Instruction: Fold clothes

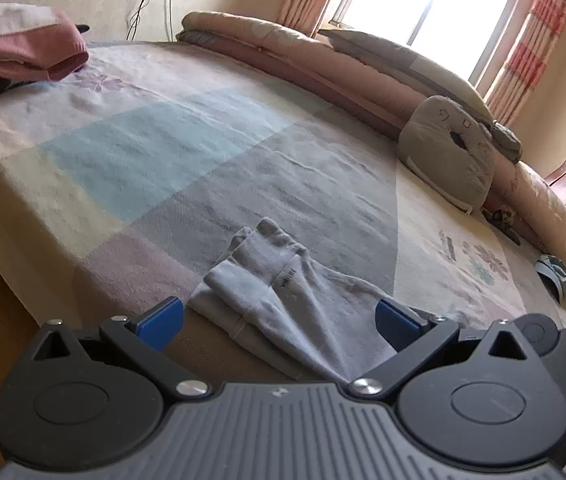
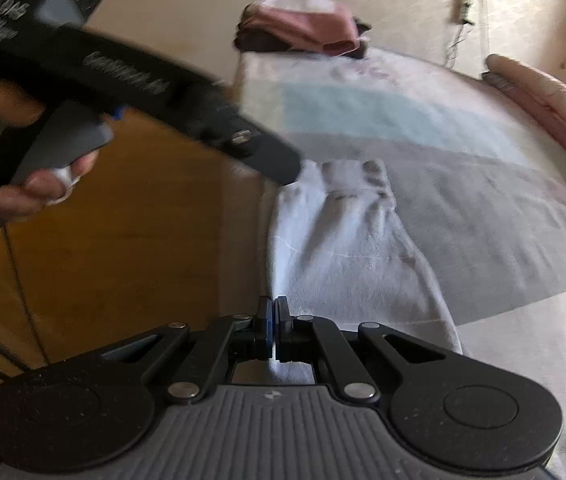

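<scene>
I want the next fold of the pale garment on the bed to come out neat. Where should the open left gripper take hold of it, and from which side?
Probably at the cuffed end of the pale garment, which lies farthest up the bed. Its layers are stacked there with a free, slightly raised edge. The left gripper could come in low from the near bed edge, jaws straddling that end, while the right gripper looks pinched shut at the garment's near edge.

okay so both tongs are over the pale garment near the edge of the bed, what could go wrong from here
1. The pale garment lies right along the bed edge; a pull toward the floor could drag it off.
2. The right tongs are shut at the garment's edge; whether they caught cloth is unclear, so a lift may come up empty.
3. The left tongs stand open over the bunched folds, so closing there might pinch several layers and skew the fold.
</scene>
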